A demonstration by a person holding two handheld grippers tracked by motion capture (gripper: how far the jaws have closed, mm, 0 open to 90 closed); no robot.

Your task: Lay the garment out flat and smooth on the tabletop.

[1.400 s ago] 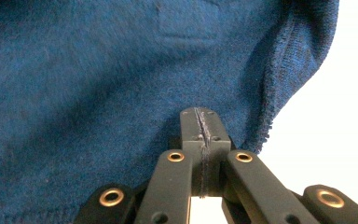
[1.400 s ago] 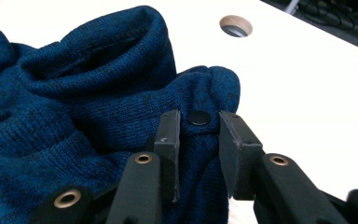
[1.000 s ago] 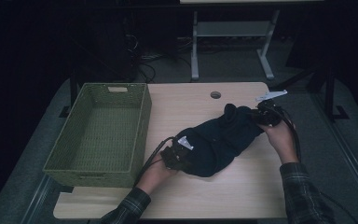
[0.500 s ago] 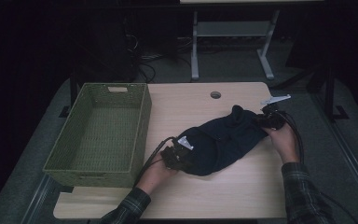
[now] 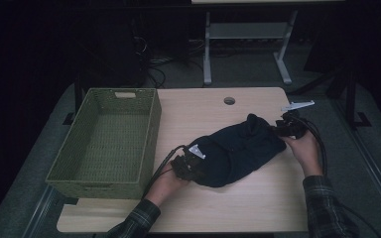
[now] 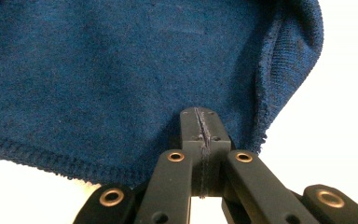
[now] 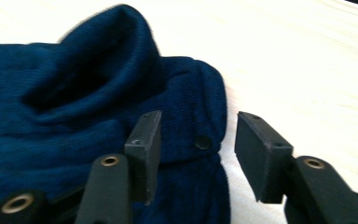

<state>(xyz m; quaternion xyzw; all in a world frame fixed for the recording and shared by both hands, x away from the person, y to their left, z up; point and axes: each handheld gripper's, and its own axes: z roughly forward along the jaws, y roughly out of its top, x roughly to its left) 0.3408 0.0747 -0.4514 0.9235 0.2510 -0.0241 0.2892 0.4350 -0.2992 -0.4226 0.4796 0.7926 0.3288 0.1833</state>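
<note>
Beside the woven basket (image 5: 106,141), the dark blue garment (image 5: 238,148) is bunched on the tabletop (image 5: 258,208), pinched at one edge by the left gripper (image 6: 200,133) and just released by the right gripper's (image 7: 193,154) opening jaws; folding and basketing seemingly remain undone.

I'm working in what looks like a dim lab or office: my pale wood worktop (image 5: 238,208) has a cable hole (image 5: 229,100), loose cables (image 5: 151,69) trail across grey carpet (image 5: 248,64), and another desk's white metal legs (image 5: 207,54) stand behind.
</note>
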